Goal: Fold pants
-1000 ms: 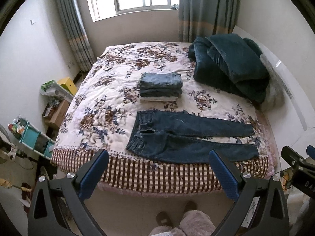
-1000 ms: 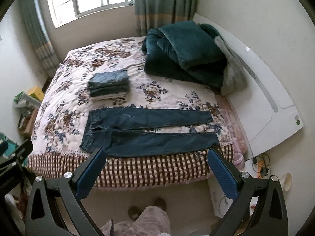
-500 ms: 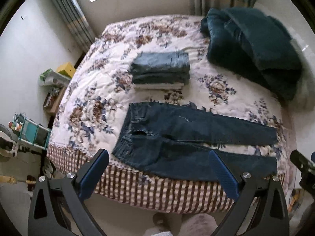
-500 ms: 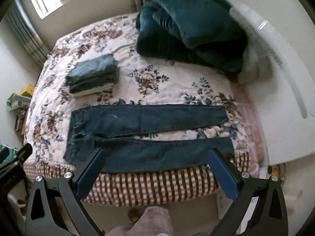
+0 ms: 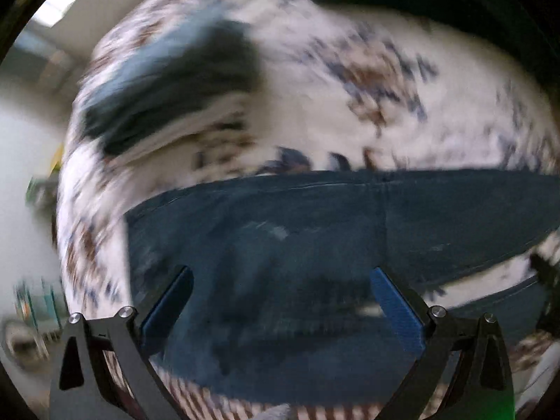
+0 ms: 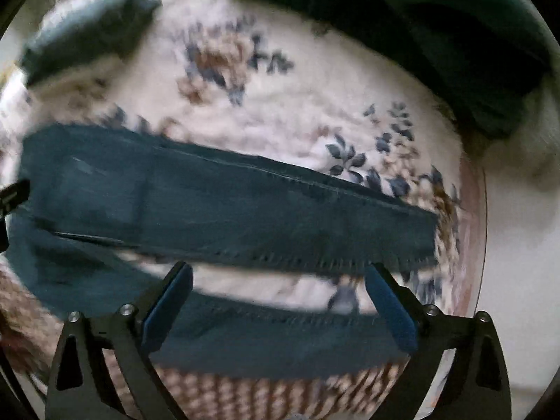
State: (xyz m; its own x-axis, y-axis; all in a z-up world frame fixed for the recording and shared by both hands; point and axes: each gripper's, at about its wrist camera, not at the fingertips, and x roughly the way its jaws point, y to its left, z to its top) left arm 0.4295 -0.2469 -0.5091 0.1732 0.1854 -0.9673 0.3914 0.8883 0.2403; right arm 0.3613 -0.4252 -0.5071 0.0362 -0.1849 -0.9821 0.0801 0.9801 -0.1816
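Dark blue jeans [image 5: 315, 238] lie spread flat across the near edge of the floral bed, waist to the left, two legs running right. My left gripper [image 5: 280, 280] is open and empty just above the waist and seat area. My right gripper [image 6: 278, 278] is open and empty above the lower legs of the jeans [image 6: 280, 210], over the gap between the two legs. Both views are blurred by motion.
A stack of folded jeans [image 5: 168, 84] lies on the floral quilt [image 5: 332, 112] behind the waist, also in the right wrist view [image 6: 84, 35]. A dark green blanket pile [image 6: 437, 28] fills the far right. The checkered bed skirt [image 6: 262, 392] marks the near edge.
Both grippers have dropped fast toward the bed and now hover close over the spread jeans, left over the waist, right over the legs. Both jaws stay open.
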